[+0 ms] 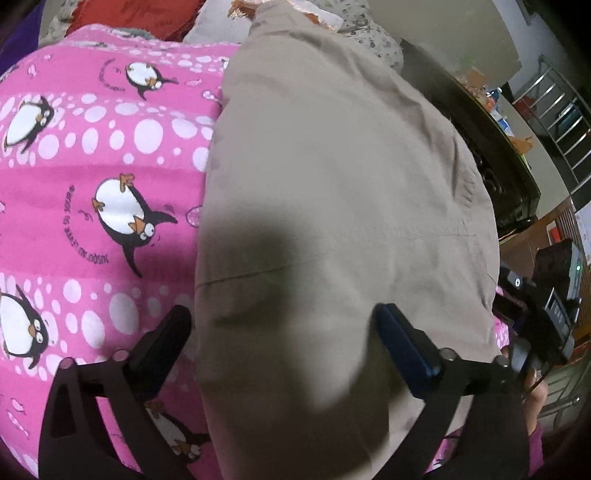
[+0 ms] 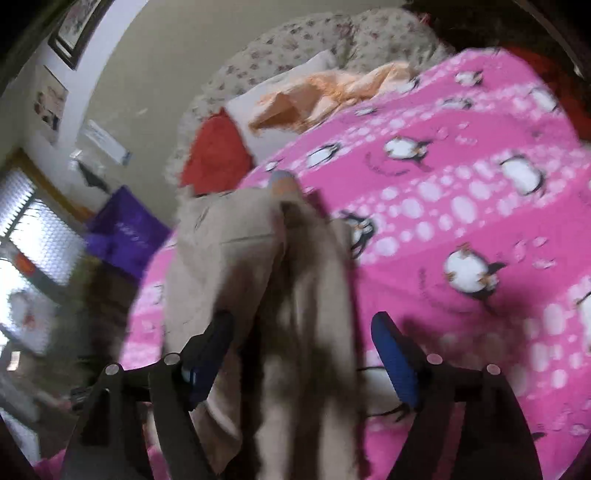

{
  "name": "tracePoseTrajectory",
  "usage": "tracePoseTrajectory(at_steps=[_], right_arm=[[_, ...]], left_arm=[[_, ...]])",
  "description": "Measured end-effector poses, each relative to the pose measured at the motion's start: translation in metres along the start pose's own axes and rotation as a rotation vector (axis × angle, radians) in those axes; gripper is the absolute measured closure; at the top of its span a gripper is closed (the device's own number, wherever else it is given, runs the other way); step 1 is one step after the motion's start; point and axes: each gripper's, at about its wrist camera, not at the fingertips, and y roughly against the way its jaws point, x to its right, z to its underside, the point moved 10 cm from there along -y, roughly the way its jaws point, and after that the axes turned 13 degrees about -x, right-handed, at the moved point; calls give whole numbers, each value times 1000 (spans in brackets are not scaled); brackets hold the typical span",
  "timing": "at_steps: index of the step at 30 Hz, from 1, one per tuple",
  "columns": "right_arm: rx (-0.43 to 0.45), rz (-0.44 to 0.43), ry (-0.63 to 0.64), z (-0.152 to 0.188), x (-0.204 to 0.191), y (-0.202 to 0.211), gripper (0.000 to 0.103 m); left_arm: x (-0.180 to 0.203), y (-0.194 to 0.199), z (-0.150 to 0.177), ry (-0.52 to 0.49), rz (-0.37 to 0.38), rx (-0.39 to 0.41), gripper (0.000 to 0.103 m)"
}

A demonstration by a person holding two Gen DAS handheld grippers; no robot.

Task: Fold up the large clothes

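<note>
No containers identifiable. Beige garment (image 1: 332, 206) lies on pink penguin-print bedspread (image 1: 92, 155); broad and smooth in the left view, with a seam line near the gripper. In the right view, blurred, it bunches into lengthwise folds (image 2: 258, 295). Left gripper (image 1: 284, 332): jaws spread wide, cloth between them, nothing pinched. Right gripper (image 2: 301, 339): jaws also apart, straddling the bunched cloth. Bed head: red pillow (image 2: 214, 158), orange cloth (image 2: 332, 92), floral bedding (image 2: 295, 40). Window (image 2: 33, 229) at left, framed picture (image 2: 74, 33) on wall.
</note>
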Motion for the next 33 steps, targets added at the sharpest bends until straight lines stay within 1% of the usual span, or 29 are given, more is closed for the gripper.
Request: tracePoseTrajectory(at_steps=[2,3,5,6,7,9,11,12,13,14,16,18,19,20,21,24,26,27,28,29,30,31,32,33], right_arm=[[-5,-27,1,2,1,-3,20],[-5,-57,-2,1,1,-8,18],[-51,-91,-24,-1,2,-18,18],[-54,-101,-42,-4,3,-16,18],[-37,-113,-54,-6,6,-12,18],[24,-163,-92,-9,12,7,15],[39,-205,-78,-6,5,17,7],[29,-195,-43,-3,-3,16,6],[16,-170,-14,-2,-7,14,6],[-4,-125,31,1,-14,7,6],[-38,-87,76,3,-22,-6,5],[-80,-16,95,5,-17,-23,5],[-99,32,90,5,-10,-30,5],[-115,58,77,5,-3,-36,5],[-118,46,63,7,0,-37,5],[-127,-74,9,11,-4,-44,4],[-151,-127,45,16,-17,-50,6],[-173,-133,74,22,-26,-56,8],[-190,-94,103,27,-30,-63,14],[-193,-65,123,30,-33,-68,21],[-183,-55,131,29,-37,-68,26],[-169,-51,135,28,-41,-64,33],[-158,-52,136,28,-44,-58,42],[-142,-74,131,28,-49,-48,45]], left_arm=[[2,-3,1,5,22,-5,0],[2,-5,1,9,27,-11,0],[2,-5,2,14,33,-22,0],[1,-5,2,15,36,-24,0],[1,-3,3,13,32,-27,0],[0,-3,4,-2,23,-26,0],[0,-3,3,-4,21,-22,0],[0,-3,2,-1,26,-22,0],[2,-5,2,5,34,-23,0],[2,-6,2,12,39,-22,0],[2,-7,2,22,43,-21,0],[1,-7,1,24,44,-24,0],[-1,-6,2,25,44,-27,0],[-1,-7,1,25,42,-33,0],[0,-8,1,24,41,-35,0],[4,-10,-3,17,38,-34,0],[7,-10,-4,19,43,-33,0],[9,-11,-4,18,45,-36,0],[12,-12,-2,11,45,-52,0],[16,-13,-1,-1,47,-58,4],[20,-10,-1,-15,50,-40,8],[24,-4,0,-34,50,-22,16],[27,3,2,-56,50,-8,29],[29,8,3,-69,48,1,41]])
